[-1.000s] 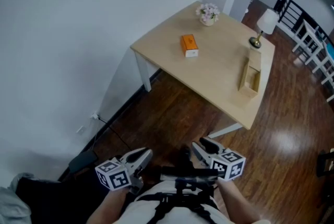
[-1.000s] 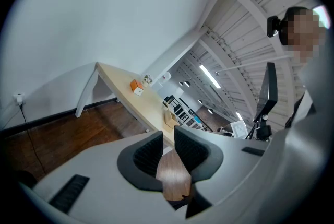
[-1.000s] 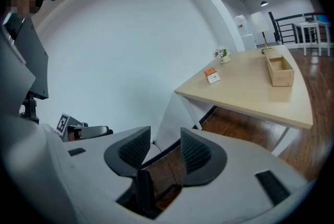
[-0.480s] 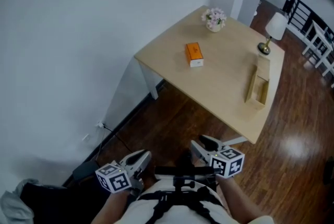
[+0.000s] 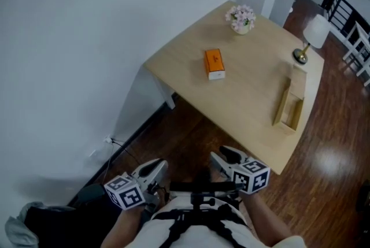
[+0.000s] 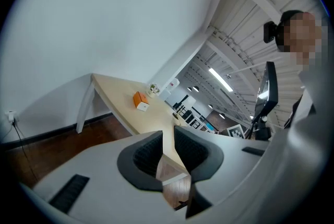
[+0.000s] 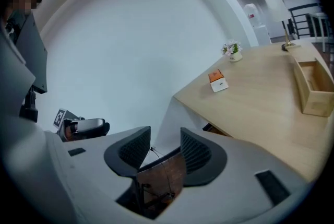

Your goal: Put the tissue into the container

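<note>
Jaws on both grippers stand partly apart with nothing between them. The left gripper (image 5: 155,169) and the right gripper (image 5: 224,156) are held low, close to the person's body and well apart from the bench (image 5: 248,91). Four things sit on the bench: one orange tissue box (image 5: 214,63) near its middle, one open wooden container (image 5: 291,107) by the right edge, one pot of flowers (image 5: 241,17) at the far corner, and one lamp (image 5: 312,37) just beyond the container. The tissue box lies outside the container, well apart from it.
</note>
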Available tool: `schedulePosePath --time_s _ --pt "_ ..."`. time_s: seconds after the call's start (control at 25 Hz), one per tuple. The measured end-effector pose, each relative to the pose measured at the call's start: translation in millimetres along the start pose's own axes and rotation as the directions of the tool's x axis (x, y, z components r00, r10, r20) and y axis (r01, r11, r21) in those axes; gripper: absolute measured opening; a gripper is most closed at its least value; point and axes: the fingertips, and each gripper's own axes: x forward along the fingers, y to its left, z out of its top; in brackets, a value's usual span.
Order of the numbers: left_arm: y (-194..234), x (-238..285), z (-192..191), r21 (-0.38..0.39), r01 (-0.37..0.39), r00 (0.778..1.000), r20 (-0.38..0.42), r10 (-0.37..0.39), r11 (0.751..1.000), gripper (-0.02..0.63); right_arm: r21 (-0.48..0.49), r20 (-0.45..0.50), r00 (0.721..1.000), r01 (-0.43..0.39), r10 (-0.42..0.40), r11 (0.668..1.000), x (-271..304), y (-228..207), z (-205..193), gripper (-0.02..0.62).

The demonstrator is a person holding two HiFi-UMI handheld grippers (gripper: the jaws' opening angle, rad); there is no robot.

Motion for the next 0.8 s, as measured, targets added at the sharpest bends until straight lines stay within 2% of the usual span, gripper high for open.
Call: schedulePosePath --time_s 0.4,0.8 --pt "-2 61 27 0.001 -0.042 0.999 0.009 0.042 0.999 0.067 0.014 0.002 1.000 -0.002 0.002 1.000 -2 -59 42 0.169" --pt "-9 107 46 0.023 -0.036 0.999 -0.006 0.037 0.999 0.067 0.050 0.028 0.999 0.022 -0.023 0.999 -10 -102 64 0.169"
